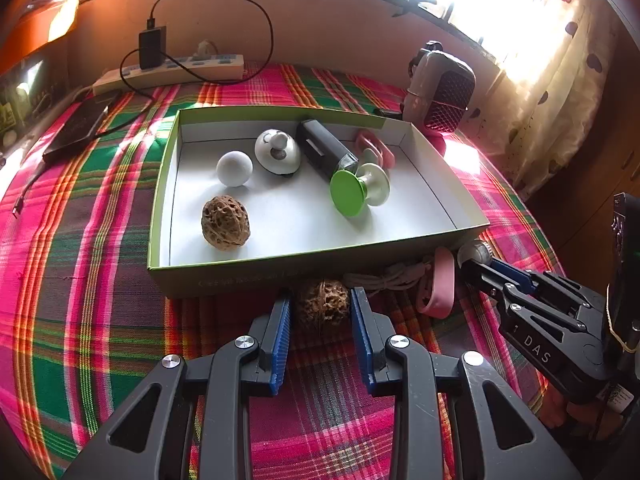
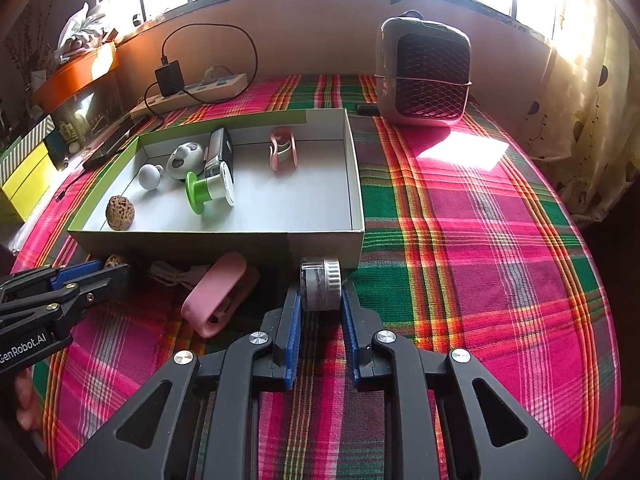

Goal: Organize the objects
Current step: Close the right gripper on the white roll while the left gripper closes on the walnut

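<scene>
Left claw (image 1: 320, 306) is clamped on a walnut (image 1: 323, 303), blue pads (image 1: 281, 320) pressing both sides. That walnut sits on the plaid tablecloth (image 2: 480, 240) just outside the near wall of the open cardboard box (image 1: 312, 270).

Right claw (image 2: 320, 300) is clenched on a small clear jar with a white ribbed cap (image 2: 321, 285), lying on its side, also on the cloth right against the box's near wall, near its right corner.

Between the two claws, on the table: a pink clip-shaped holder (image 2: 218, 292) with a bundled white cable (image 2: 172, 274) beside it.

Inside the box:
- second walnut (image 1: 225, 222), near-left corner
- white ball (image 1: 235, 168)
- white round gadget with a knob (image 1: 277, 151)
- black cylinder-like device (image 1: 326, 151), lying down
- green-and-white spool (image 1: 358, 188), tipped on its side, touching the black device
- small pink clip (image 2: 283, 150) toward the far wall

Behind the box: a power strip (image 2: 192, 94) with a black charger (image 2: 170, 76) plugged in, and a small heater/fan unit with a mesh front (image 2: 426, 72) at the far right.
</scene>
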Available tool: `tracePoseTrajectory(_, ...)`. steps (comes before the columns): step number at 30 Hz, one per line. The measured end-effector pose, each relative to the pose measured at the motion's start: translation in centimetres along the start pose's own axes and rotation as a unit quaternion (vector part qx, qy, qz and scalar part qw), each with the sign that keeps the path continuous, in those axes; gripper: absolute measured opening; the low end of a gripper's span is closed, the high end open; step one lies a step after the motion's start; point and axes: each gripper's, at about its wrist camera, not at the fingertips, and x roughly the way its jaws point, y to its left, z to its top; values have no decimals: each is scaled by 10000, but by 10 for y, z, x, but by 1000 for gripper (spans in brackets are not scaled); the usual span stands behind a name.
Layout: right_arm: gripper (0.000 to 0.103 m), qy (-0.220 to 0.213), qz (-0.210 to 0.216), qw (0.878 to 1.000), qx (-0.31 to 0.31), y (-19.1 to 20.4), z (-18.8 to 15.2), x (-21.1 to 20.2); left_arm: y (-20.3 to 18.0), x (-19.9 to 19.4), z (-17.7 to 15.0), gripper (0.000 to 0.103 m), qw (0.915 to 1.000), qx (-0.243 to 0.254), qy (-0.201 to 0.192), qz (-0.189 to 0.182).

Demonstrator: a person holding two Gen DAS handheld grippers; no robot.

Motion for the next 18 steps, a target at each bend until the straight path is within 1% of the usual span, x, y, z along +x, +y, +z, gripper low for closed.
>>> tracePoseTrajectory(9,20,-168,16,9999,-7,0,6,-14,-3,-14,5,27,9999,35,-145,-28)
tracePoseTrajectory(15,20,-290,111,9995,-51,0,22,-21,-2,-19,19,27,9997,71,-243,-57)
tracePoseTrajectory(18,20,-333,194,9992,-104,3,33,-22,-2,-17,26,27,9996,93,-257,-6)
